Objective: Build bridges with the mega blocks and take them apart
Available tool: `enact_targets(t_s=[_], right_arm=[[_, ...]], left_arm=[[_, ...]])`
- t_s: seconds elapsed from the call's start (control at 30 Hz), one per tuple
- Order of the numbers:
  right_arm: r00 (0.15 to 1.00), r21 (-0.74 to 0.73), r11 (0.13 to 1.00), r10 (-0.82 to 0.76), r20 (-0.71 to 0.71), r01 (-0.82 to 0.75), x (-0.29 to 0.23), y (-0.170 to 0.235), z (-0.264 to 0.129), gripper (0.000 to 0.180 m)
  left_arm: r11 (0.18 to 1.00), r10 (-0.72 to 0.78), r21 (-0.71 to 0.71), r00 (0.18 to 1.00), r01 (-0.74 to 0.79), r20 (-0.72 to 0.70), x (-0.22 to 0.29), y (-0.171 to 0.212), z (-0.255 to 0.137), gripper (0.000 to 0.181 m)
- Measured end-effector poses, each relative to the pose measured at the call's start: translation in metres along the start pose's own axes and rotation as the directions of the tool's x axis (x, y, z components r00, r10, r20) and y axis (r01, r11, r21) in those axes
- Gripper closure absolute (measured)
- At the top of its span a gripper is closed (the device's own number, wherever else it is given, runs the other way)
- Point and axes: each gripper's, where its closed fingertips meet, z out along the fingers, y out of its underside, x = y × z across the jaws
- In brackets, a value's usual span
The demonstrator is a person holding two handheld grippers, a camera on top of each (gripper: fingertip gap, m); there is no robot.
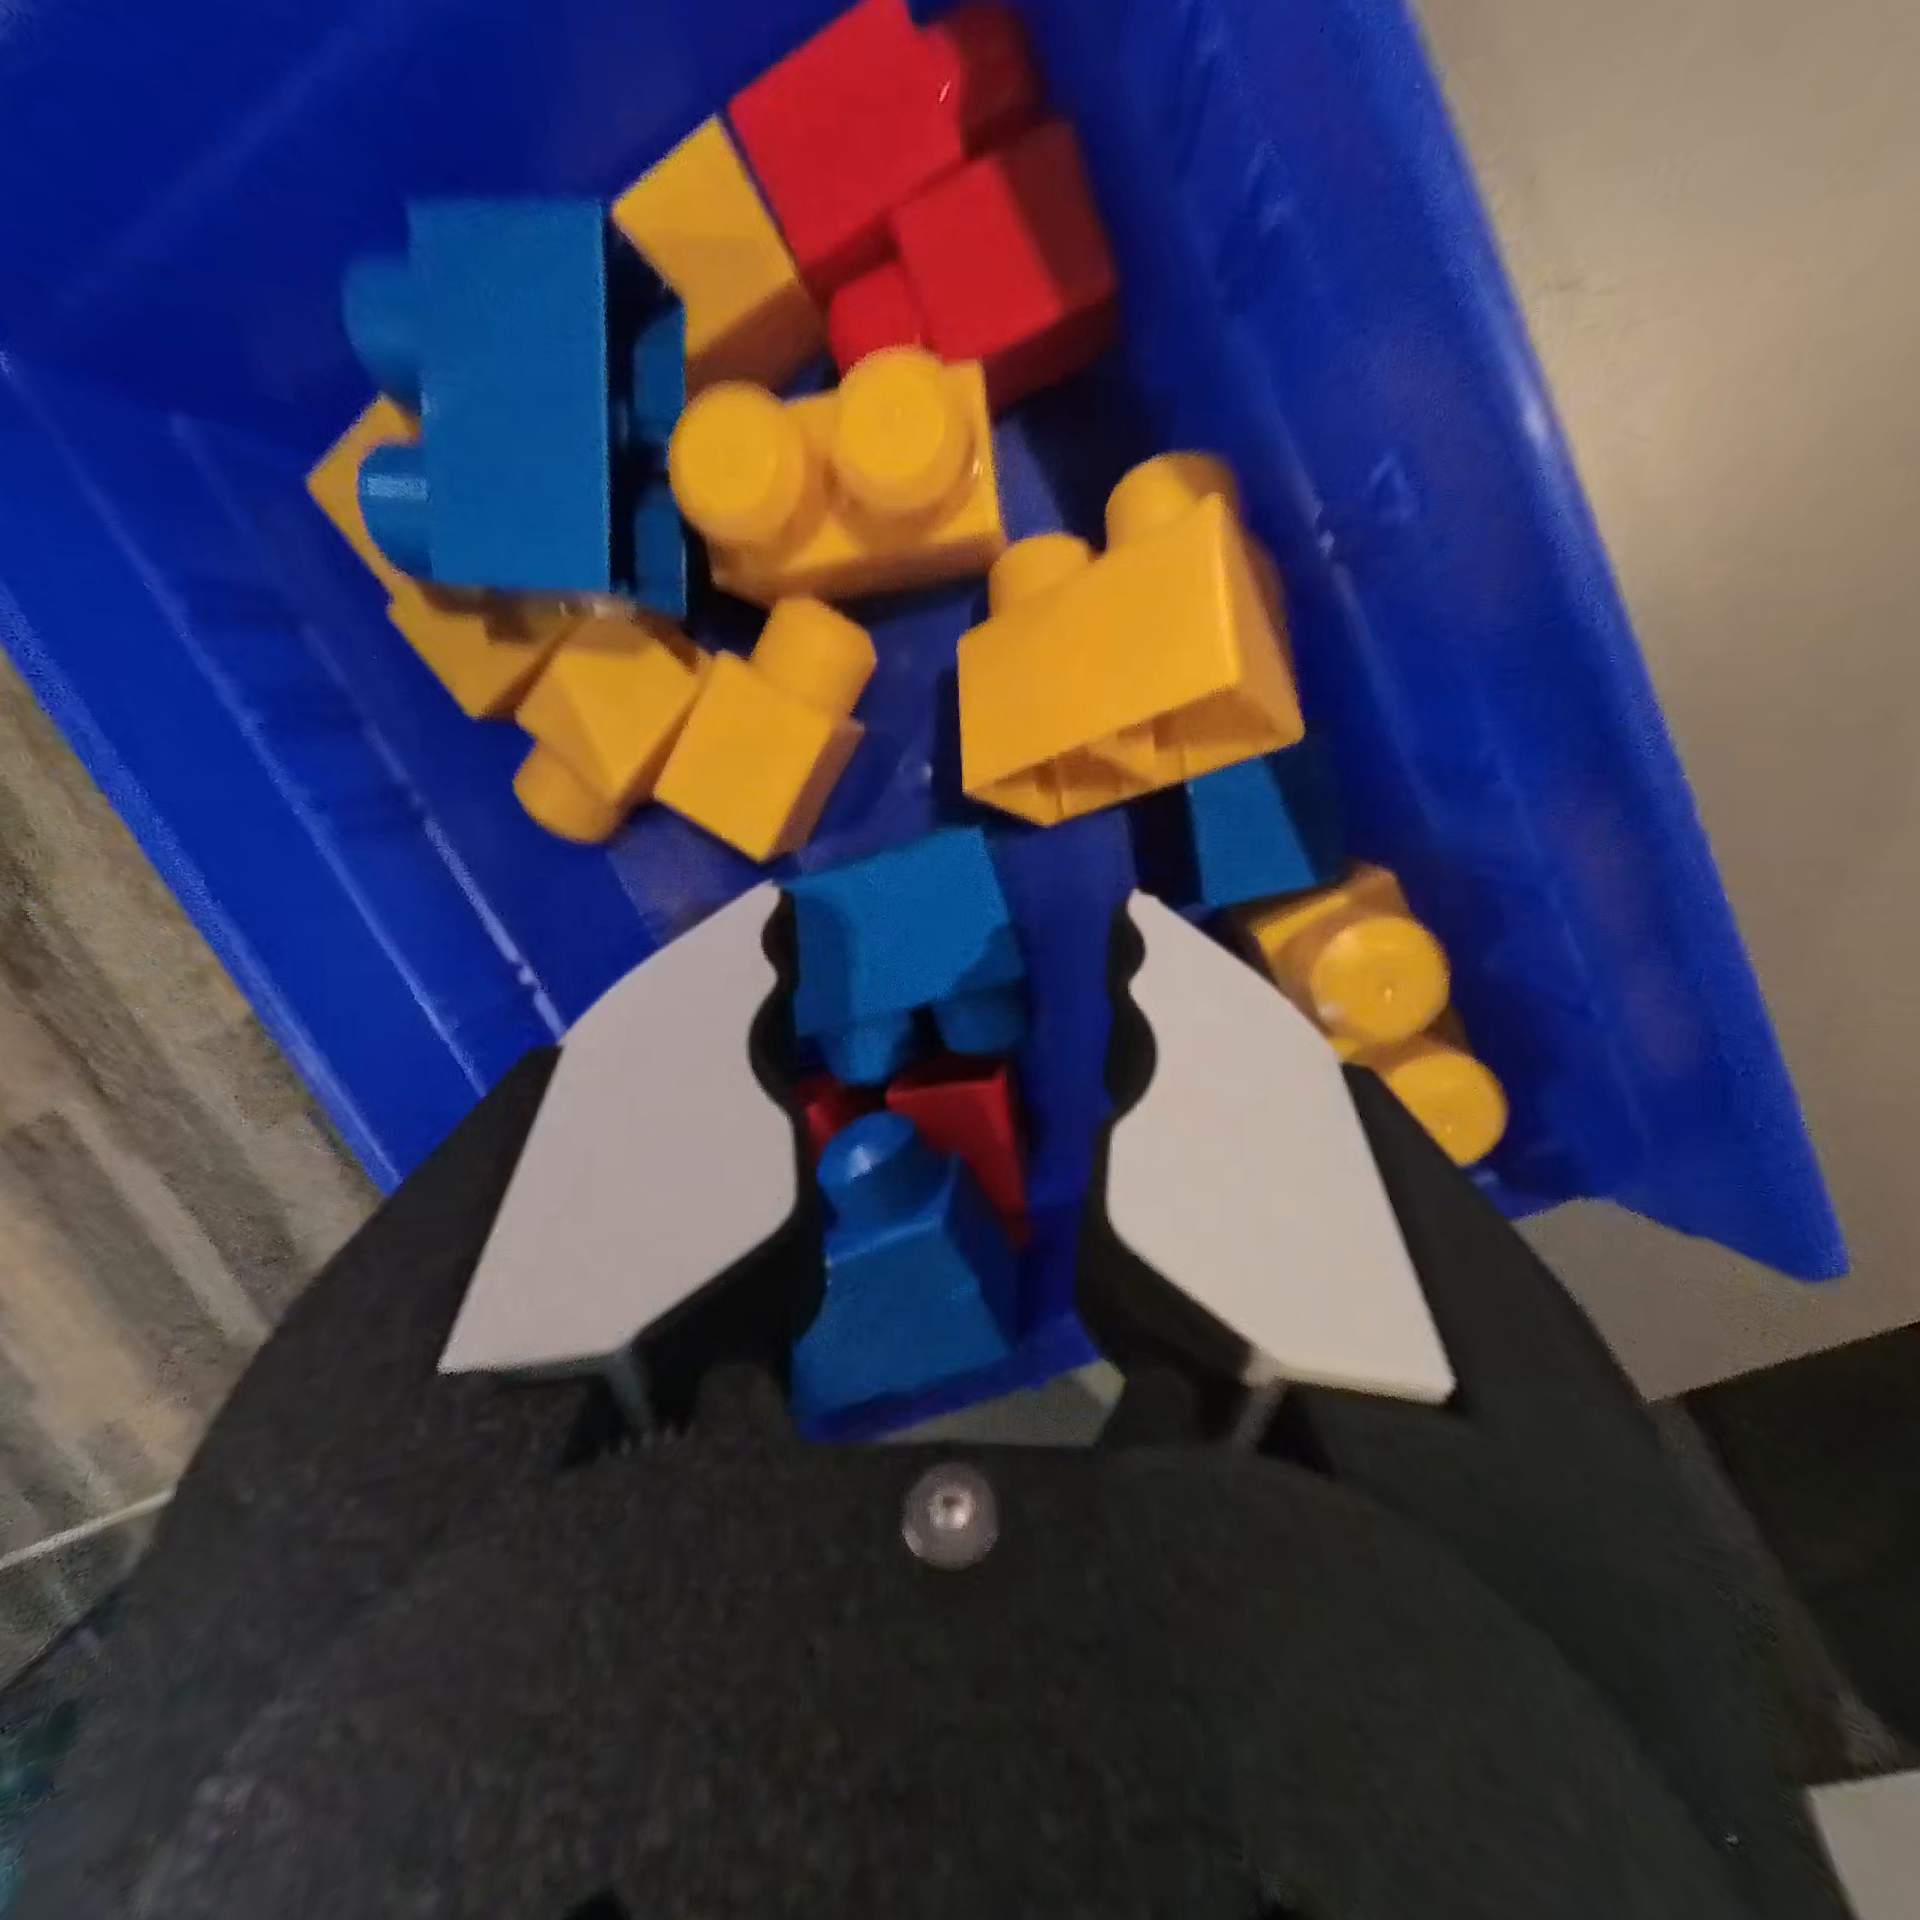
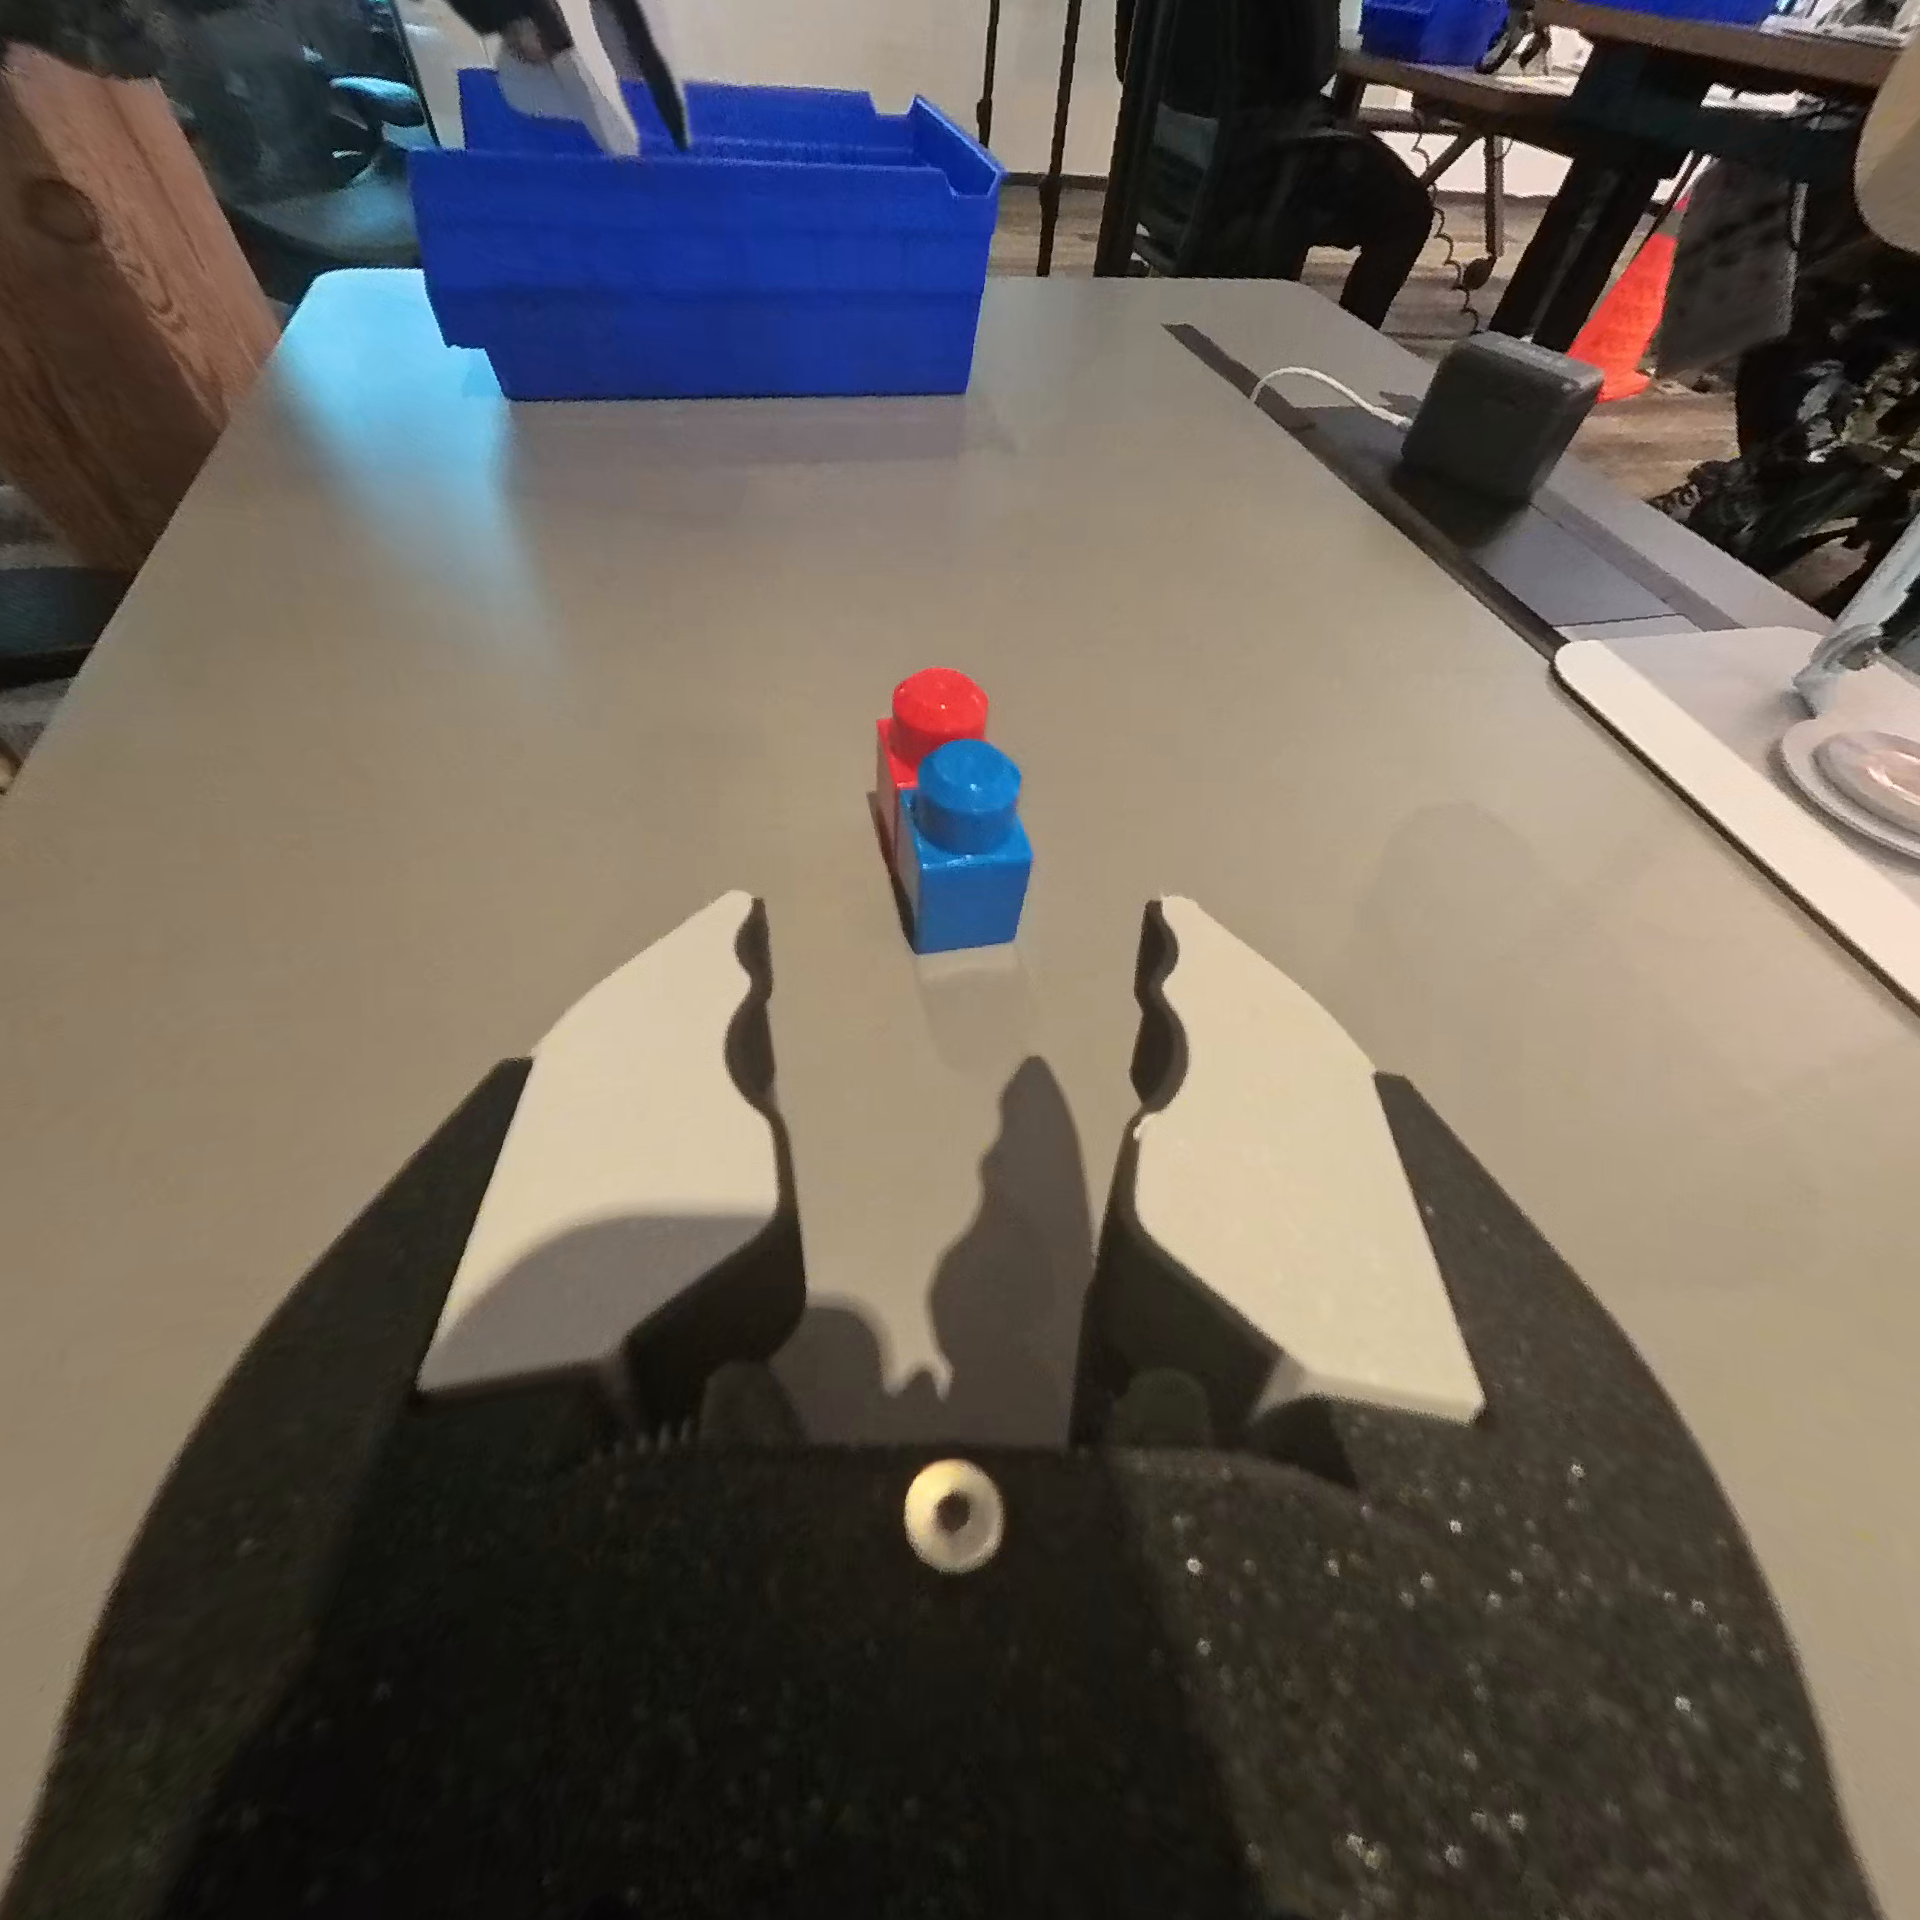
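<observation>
In the left wrist view, my left gripper (image 1: 951, 914) is open and points down into a blue bin (image 1: 1403, 520) of loose red, yellow and blue mega blocks. A small blue block (image 1: 899, 951) and another blue block (image 1: 914, 1278) lie between its fingers, not clamped. A yellow two-stud block (image 1: 1127, 665) lies just beyond. In the right wrist view, my right gripper (image 2: 953, 906) is open and empty, low over the grey table (image 2: 520, 727). A blue one-stud block (image 2: 966, 852) and a red one-stud block (image 2: 930, 727) stand side by side just in front of its fingertips.
The blue bin (image 2: 707, 270) stands at the table's far end, with the left gripper (image 2: 592, 94) over it. A dark box with a white cable (image 2: 1496, 416) sits at the right edge. A wooden cabinet (image 2: 94, 312) is at the left. A white tray (image 2: 1745, 748) lies at the right.
</observation>
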Motion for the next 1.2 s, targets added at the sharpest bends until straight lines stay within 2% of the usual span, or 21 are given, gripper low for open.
enact_targets(t_s=[0.03,0.13,0.27,0.6,0.73,0.77,0.83,0.93,1.07,1.2], right_arm=[[1.000,-0.003,1.000,0.000,0.001,0.000,0.000,0.001,0.000,0.112],[1.000,-0.010,1.000,-0.011,0.004,0.011,-0.001,0.001,0.000,0.112],[1.000,-0.003,1.000,-0.010,0.007,0.010,-0.003,-0.001,0.002,0.113],[1.000,-0.007,1.000,-0.016,0.009,0.016,-0.003,0.000,0.004,0.113],[1.000,-0.007,1.000,-0.018,0.008,0.018,-0.003,0.000,0.004,0.113],[1.000,-0.007,1.000,-0.020,0.006,0.020,-0.003,0.000,0.003,0.113],[1.000,-0.004,1.000,-0.020,0.003,0.021,-0.003,0.000,0.003,0.113],[1.000,0.000,1.000,-0.022,0.003,0.022,-0.003,-0.001,0.003,0.114],[1.000,0.002,1.000,-0.030,0.002,0.030,-0.004,-0.002,0.003,0.115],[1.000,0.006,1.000,-0.026,-0.005,0.026,-0.002,-0.003,0.001,0.115]], left_arm=[[1.000,-0.014,0.024,1.000,0.014,-0.008,0.002,0.004,-0.002,0.123],[0.988,0.040,0.151,0.999,-0.034,-0.034,0.018,-0.003,-0.003,0.126],[0.952,0.220,0.207,0.975,-0.223,0.038,0.031,-0.016,0.006,0.129],[0.875,0.462,0.135,0.885,-0.465,0.054,0.042,-0.031,0.023,0.128],[0.815,0.577,0.026,0.815,-0.579,0.045,0.043,-0.022,0.039,0.118],[0.802,0.596,0.024,0.802,-0.597,0.046,0.044,-0.022,0.040,0.123],[0.790,0.610,0.032,0.790,-0.613,0.062,0.045,-0.028,0.041,0.119],[0.787,0.613,0.033,0.788,-0.615,0.065,0.044,-0.033,0.044,0.131],[0.843,0.530,0.044,0.842,-0.536,0.095,0.034,-0.037,0.044,0.138],[0.908,0.317,0.265,0.945,-0.326,0.077,0.026,-0.050,0.022,0.141]])
